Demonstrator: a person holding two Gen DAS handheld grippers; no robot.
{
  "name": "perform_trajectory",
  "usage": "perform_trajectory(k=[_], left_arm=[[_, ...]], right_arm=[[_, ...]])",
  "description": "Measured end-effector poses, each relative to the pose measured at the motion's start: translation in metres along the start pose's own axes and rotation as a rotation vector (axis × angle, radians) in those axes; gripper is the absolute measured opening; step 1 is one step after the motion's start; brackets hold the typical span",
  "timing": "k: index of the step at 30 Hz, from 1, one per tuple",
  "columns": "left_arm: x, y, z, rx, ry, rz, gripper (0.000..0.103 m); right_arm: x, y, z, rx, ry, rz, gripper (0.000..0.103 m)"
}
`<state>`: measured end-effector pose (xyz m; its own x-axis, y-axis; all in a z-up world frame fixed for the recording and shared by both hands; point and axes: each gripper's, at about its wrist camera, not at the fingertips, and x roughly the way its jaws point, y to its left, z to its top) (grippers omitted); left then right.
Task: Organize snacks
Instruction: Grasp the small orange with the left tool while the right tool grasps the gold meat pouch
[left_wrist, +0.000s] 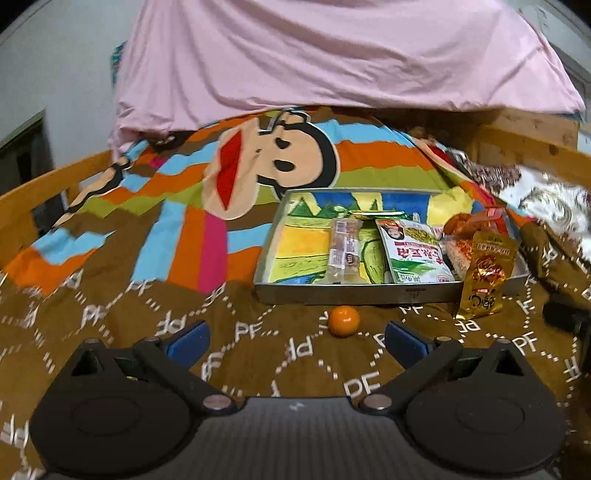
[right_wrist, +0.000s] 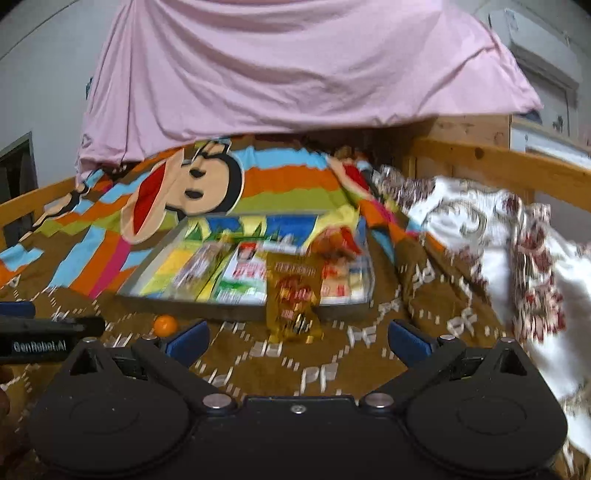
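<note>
Brown bedspread: printed with white "PF" rings near the cameras, coloured stripes and a cartoon monkey face farther back; spread over a bed with a wooden rail.
Metal tray: shallow, rectangular, lined with a painted landscape picture; resting on the bedspread, right of centre.
Tray contents: clear-wrapped snack bar, green-and-white snack packet beside it, orange-red snack bag at the right end.
Gold snack pouch: propped upright against the tray's near right corner, its base on the bedspread outside the tray; blurred in the right wrist view.
Small orange fruit: on the bedspread just in front of the tray's near wall, apart from it.
Left tongs: blue-padded, spread wide apart, holding nothing, short of the fruit.
Right tongs: spread wide apart, holding nothing, facing the gold pouch.
Pink sheet: draped across the background.
Patterned white cloth: bunched at the right.
</note>
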<state>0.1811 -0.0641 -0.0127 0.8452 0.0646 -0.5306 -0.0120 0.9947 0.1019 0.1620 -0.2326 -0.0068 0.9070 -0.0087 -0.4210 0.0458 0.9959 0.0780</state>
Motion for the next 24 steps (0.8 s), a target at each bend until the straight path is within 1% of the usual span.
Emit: perform_trajectory(k=[3,5,7,10,12,15,21,24], left_arm=[[0.02,-0.002,0.004,0.031,0.028,-0.02,0.103],[0.031,-0.004,0.005,0.058,0.044,-0.03,0.103],[0.04,-0.004,0.007,0.077,0.05,-0.041,0.103],[0.054,-0.002,0.011,0.069,0.07,-0.072,0.103],[0.062,0.0,0.013,0.056,0.078,-0.093,0.103],[0.073,-0.001,0.015,0.056,0.097,-0.118,0.103],[0.093,-0.021,0.011,0.161,0.129,-0.117,0.103],[0.102,-0.026,0.009,0.198,0.142,-0.096,0.103]], right_arm=[[0.019,-0.003,0.003,-0.012,-0.038,-0.031,0.102],[0.032,-0.009,0.002,0.001,-0.035,-0.045,0.102],[0.043,-0.014,-0.001,0.019,-0.015,-0.056,0.102],[0.059,-0.014,-0.007,0.022,0.02,-0.066,0.102],[0.069,-0.012,-0.011,0.019,0.041,-0.054,0.102],[0.077,-0.006,-0.016,0.003,0.05,-0.036,0.102],[0.089,0.002,-0.02,-0.035,0.073,-0.024,0.102],[0.096,0.001,-0.021,-0.03,0.099,-0.029,0.102]])
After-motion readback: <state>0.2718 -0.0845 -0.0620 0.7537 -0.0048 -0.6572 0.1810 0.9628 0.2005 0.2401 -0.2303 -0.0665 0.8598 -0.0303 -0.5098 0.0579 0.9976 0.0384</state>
